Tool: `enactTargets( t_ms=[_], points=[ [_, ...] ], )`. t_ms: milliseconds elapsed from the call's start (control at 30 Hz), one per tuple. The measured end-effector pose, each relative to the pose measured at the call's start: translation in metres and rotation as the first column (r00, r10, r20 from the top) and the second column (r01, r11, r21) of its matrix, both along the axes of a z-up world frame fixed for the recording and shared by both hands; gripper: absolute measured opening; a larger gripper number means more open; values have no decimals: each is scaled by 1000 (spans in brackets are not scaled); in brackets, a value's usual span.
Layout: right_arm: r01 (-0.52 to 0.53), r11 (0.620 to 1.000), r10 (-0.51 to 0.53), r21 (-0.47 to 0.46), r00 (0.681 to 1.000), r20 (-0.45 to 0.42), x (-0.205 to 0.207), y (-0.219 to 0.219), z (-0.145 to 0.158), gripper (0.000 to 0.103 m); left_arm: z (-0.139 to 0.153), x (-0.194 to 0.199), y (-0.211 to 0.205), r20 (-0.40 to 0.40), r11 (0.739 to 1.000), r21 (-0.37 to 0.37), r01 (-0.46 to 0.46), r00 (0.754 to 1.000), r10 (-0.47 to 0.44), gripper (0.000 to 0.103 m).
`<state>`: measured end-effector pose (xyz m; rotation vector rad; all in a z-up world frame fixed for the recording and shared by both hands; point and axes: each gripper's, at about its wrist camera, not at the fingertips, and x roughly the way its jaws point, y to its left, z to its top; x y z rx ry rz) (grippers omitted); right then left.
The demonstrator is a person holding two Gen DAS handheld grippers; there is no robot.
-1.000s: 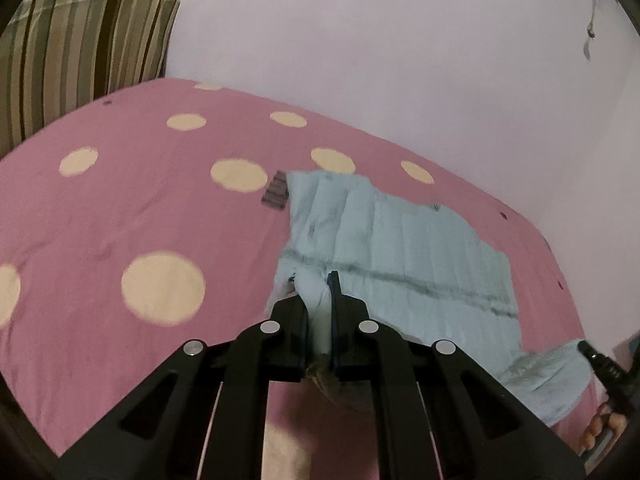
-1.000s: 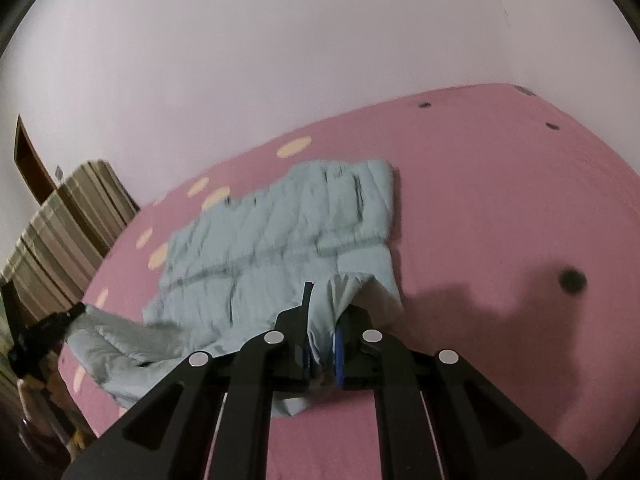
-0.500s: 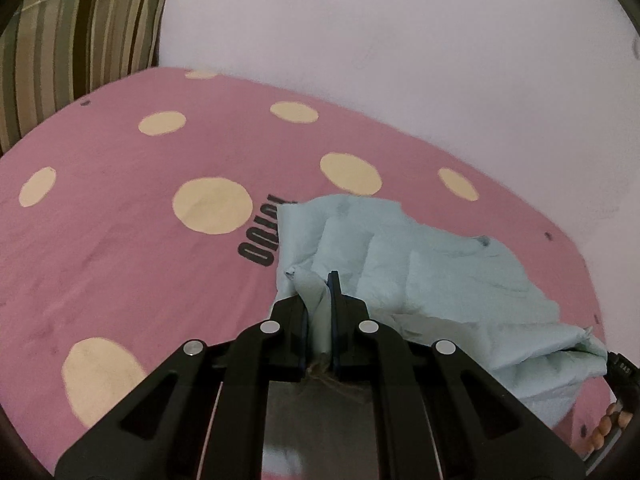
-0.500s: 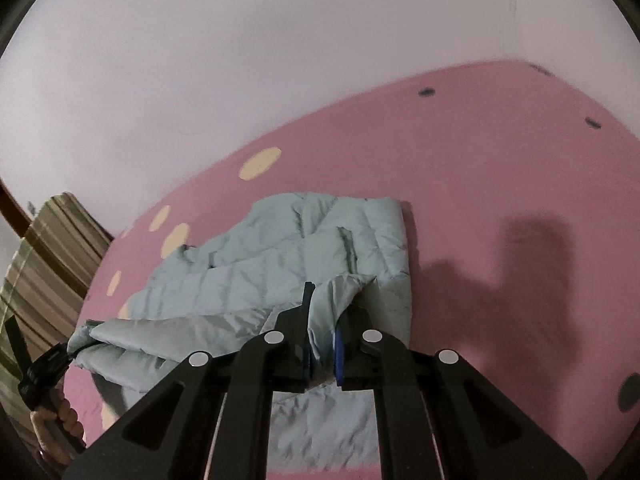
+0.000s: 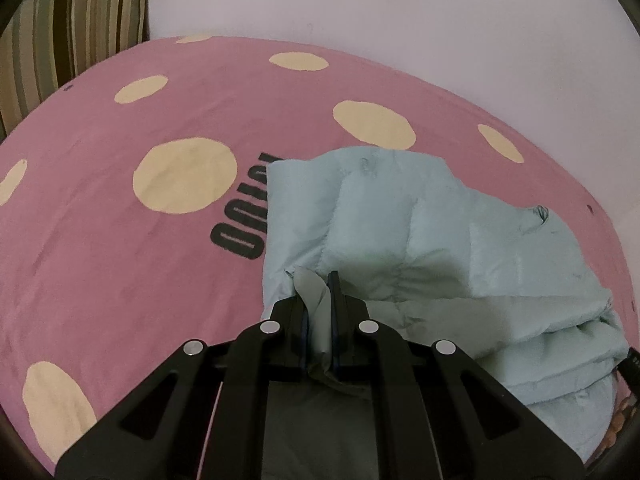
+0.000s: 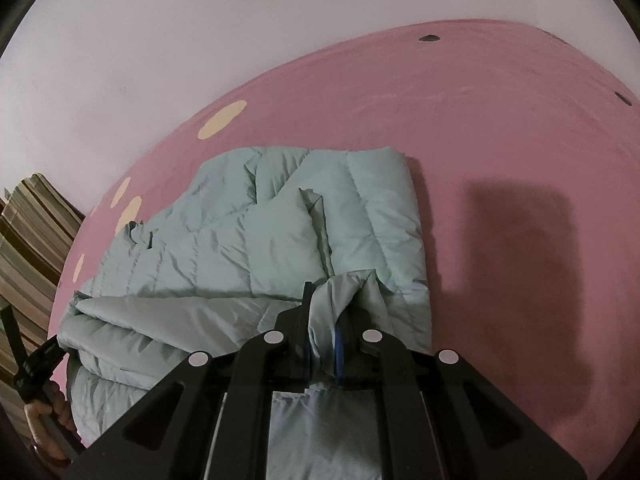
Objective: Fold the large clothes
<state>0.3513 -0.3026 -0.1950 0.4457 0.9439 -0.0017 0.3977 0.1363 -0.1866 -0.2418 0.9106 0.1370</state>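
A pale mint quilted jacket (image 5: 400, 224) lies on a pink bedspread (image 5: 120, 240) with cream dots. My left gripper (image 5: 318, 296) is shut on a corner of the jacket's near edge and holds it above the lower layer. My right gripper (image 6: 322, 312) is shut on the other near corner of the jacket (image 6: 280, 240). The held edge is doubled over the part that lies flat. The left gripper and hand also show at the right wrist view's lower left (image 6: 36, 364).
A striped pillow (image 5: 60, 32) stands at the bed's far left, also seen in the right wrist view (image 6: 28, 248). A pale wall runs along the bed's far side. Black lettering (image 5: 240, 232) is printed on the bedspread (image 6: 520, 140) beside the jacket.
Both grippers have carried the jacket's near edge forward over the rest. The jacket has gone from spread out to doubled over, and both views sit closer to it.
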Motion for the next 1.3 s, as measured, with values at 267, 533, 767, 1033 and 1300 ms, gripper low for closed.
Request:
enactTargets(
  t_ms=[267,533,767,1033,1300],
  points=[
    [7,1000,-8,22,998,61,-18,-11,34,32,40,-18,1,105,999,-32,35,994,-32,58],
    [23,999,-20,-28,993,116,-47,-26,63,48,70,-47,19,184,999,16,48,982,-51,73],
    [1,999,2,-37,998,69,-43,-25,45,48,40,-46,39,93,999,-13,47,995,-46,73],
    [-46,995,50,-84,998,47,-10,-9,33,51,19,-20,33,51,993,-26,115,992,-114,73],
    [-111,987,111,-116,994,-4,18,1,14,51,1,7,21,-5,973,-33,227,974,-227,40]
  ],
)
